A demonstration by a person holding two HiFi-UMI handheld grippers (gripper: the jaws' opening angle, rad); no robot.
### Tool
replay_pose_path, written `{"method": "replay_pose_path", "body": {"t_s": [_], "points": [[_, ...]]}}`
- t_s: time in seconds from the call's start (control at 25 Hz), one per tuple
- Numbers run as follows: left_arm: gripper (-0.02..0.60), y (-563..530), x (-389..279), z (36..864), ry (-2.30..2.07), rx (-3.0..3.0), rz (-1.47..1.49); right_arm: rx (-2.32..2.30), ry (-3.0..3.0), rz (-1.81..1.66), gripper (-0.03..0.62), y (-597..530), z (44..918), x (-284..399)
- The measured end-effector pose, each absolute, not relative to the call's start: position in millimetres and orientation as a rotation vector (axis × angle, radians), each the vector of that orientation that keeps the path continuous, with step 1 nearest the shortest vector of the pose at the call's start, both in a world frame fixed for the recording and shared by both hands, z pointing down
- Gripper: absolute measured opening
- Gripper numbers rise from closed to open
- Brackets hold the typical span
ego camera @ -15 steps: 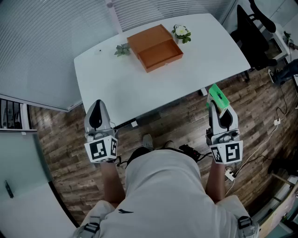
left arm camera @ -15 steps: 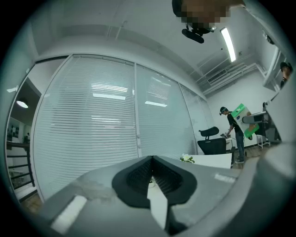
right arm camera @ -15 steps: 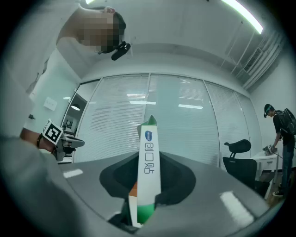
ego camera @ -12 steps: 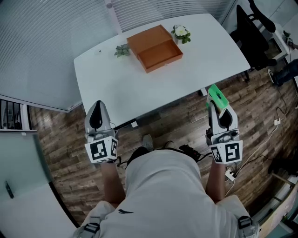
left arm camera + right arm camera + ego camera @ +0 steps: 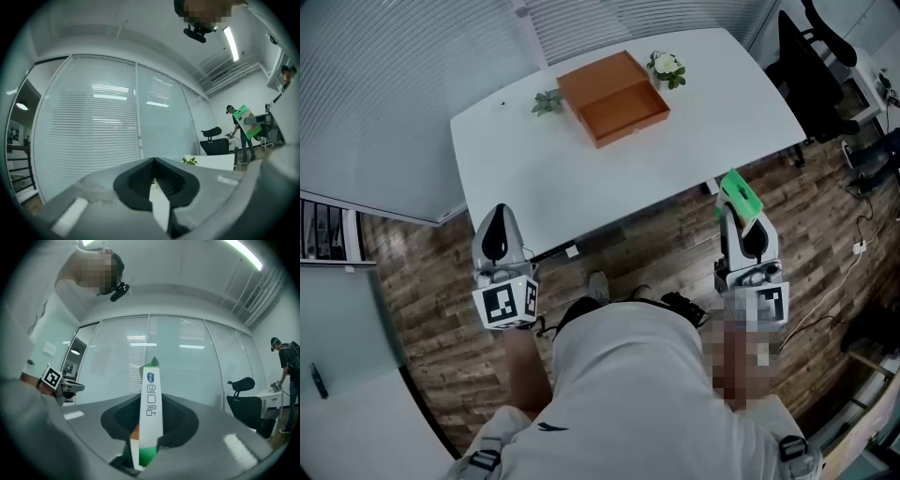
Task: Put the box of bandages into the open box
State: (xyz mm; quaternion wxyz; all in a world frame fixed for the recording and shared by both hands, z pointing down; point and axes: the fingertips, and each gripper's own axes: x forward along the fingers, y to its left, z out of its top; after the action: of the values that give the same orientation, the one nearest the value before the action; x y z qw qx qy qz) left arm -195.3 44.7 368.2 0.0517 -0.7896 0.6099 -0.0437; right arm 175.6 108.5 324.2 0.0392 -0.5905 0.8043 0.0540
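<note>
The open orange box (image 5: 614, 94) stands at the far middle of the white table (image 5: 534, 178). My right gripper (image 5: 742, 221) hovers over the wooden floor, off the table's near right edge. It is shut on the green and white box of bandages (image 5: 739, 196), which sticks out past the fingertips. In the right gripper view the box of bandages (image 5: 152, 394) stands upright between the jaws of the right gripper (image 5: 151, 423). My left gripper (image 5: 497, 212) is at the table's near left corner, shut with nothing in it. The left gripper (image 5: 153, 165) points toward window blinds.
A small green plant (image 5: 547, 100) sits left of the orange box and a white flower pot (image 5: 666, 66) to its right. A black office chair (image 5: 811, 70) stands beyond the table's right end. Cables (image 5: 862, 244) lie on the floor at right.
</note>
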Motion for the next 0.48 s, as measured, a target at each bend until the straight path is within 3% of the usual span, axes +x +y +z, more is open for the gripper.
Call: {"method": "replay_pose_path", "body": {"t_s": [0.48], "points": [[0.005,30.0,-199.5,373.0,1.851,-2.425,-0.143,-1.8,2.457,0.12,0.089,97.7,325.8,169.2]]}}
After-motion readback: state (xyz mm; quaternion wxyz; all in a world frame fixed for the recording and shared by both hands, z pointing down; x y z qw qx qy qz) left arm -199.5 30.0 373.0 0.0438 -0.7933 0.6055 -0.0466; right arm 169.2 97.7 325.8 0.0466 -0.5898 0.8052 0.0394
